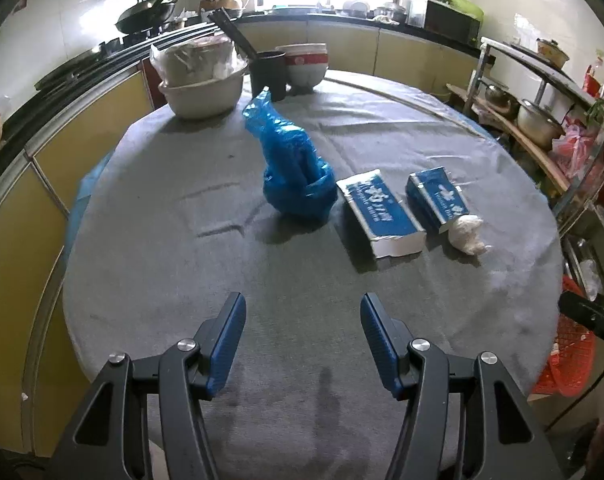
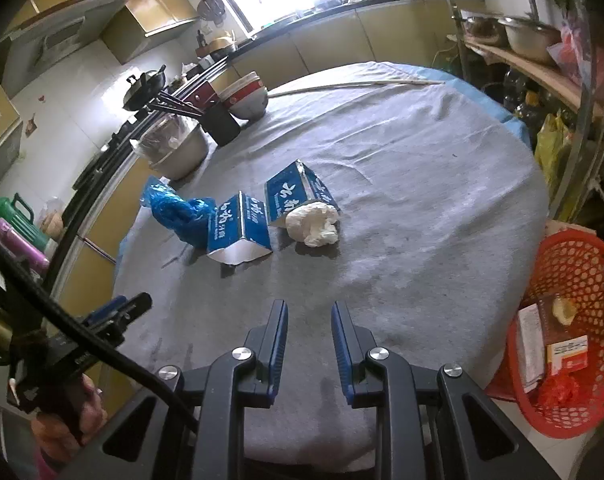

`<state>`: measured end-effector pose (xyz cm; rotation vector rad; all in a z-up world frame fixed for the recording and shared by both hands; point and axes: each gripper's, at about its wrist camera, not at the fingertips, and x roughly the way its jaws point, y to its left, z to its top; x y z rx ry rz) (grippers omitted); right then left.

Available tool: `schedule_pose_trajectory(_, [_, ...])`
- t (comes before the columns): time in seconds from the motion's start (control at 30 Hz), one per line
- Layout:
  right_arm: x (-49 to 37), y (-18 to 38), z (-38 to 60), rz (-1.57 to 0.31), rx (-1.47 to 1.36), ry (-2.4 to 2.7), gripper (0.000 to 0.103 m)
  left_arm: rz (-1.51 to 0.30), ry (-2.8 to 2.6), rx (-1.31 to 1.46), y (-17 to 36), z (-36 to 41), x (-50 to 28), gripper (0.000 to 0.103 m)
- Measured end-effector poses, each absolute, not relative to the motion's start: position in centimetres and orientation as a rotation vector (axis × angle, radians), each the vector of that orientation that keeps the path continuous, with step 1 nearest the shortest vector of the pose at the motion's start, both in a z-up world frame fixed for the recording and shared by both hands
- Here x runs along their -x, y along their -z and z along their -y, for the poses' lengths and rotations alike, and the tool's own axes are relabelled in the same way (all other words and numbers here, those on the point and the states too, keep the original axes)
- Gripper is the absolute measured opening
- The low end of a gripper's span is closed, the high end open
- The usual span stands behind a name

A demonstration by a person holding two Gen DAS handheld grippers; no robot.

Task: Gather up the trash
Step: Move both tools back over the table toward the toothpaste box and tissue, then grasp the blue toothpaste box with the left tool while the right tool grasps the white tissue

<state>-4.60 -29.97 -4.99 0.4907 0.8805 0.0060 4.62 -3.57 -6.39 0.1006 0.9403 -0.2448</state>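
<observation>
On the grey-clothed round table point(image 1: 173, 248) lie a crumpled blue plastic bag point(image 1: 295, 172), two blue-and-white tissue packs point(image 1: 382, 212) point(image 1: 436, 200) and a white tissue wad point(image 1: 468, 234). My left gripper point(image 1: 302, 303) is open and empty above the table's near edge, well short of the bag. In the right wrist view the bag point(image 2: 181, 212), the packs point(image 2: 239, 228) point(image 2: 293, 194) and the wad point(image 2: 314, 224) sit mid-table. My right gripper point(image 2: 310, 307) hovers near the front edge, jaws narrowly apart with nothing between them. A red mesh basket point(image 2: 578, 272) holding boxes and wrappers stands on the floor at the right.
At the table's far edge stand a basin with a bagged bowl point(image 1: 201, 80), a black cup with chopsticks point(image 1: 267, 72) and stacked bowls point(image 1: 304, 64). A metal shelf with pots point(image 1: 538, 120) stands to the right; yellow cabinets point(image 1: 61, 152) run along the left.
</observation>
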Motion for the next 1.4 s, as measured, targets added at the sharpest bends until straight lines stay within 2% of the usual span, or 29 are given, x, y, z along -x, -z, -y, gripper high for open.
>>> schedule_pose_trajectory(0.37, [3.3, 6.3, 30.1, -0.910, -0.514, -0.019, 0.026, -1.012, 0.290, -0.031, 6.4, 4.1, -7.0, 0.061])
schedule_pose_trajectory(0.47, [3.1, 6.8, 30.0, -0.918, -0.521, -0.021, 0.026, -1.048, 0.328, -0.004, 6.4, 5.5, -8.2, 0.070])
schedule_pose_trajectory(0.9, [3.6, 8.2, 32.3, -0.914, -0.589, 0.004, 0.026, -1.147, 0.348, 0.053, 8.4, 11.3, -13.3, 0.070])
schedule_pose_trajectory(1.2, [1.9, 7.9, 32.8, -0.882, -0.558, -0.033, 0.026, -1.213, 0.308, 0.067, 11.3, 12.5, -14.7, 0.070])
schedule_pose_trajectory(1.23, [1.5, 7.9, 32.9, -0.877, -0.561, -0.041, 0.026, -1.216, 0.311, 0.076, 11.5, 12.5, -14.8, 0.070])
schedule_pose_trajectory(1.27, [1.2, 7.9, 32.9, -0.870, -0.562, -0.049, 0.026, -1.213, 0.318, 0.088, 11.7, 12.4, -14.8, 0.062])
schedule_pose_trajectory(1.3, [0.9, 7.8, 32.8, -0.861, -0.558, -0.057, 0.026, -1.215, 0.327, 0.096, 11.8, 12.4, -14.7, 0.059])
schedule_pose_trajectory(1.37, [0.3, 7.6, 32.7, -0.841, -0.544, -0.068, 0.028, -1.208, 0.331, 0.111, 11.7, 12.2, -14.7, 0.058])
schedule_pose_trajectory(1.4, [0.0, 7.5, 32.6, -0.836, -0.539, -0.069, 0.034, -1.204, 0.333, 0.112, 11.7, 12.1, -14.6, 0.058])
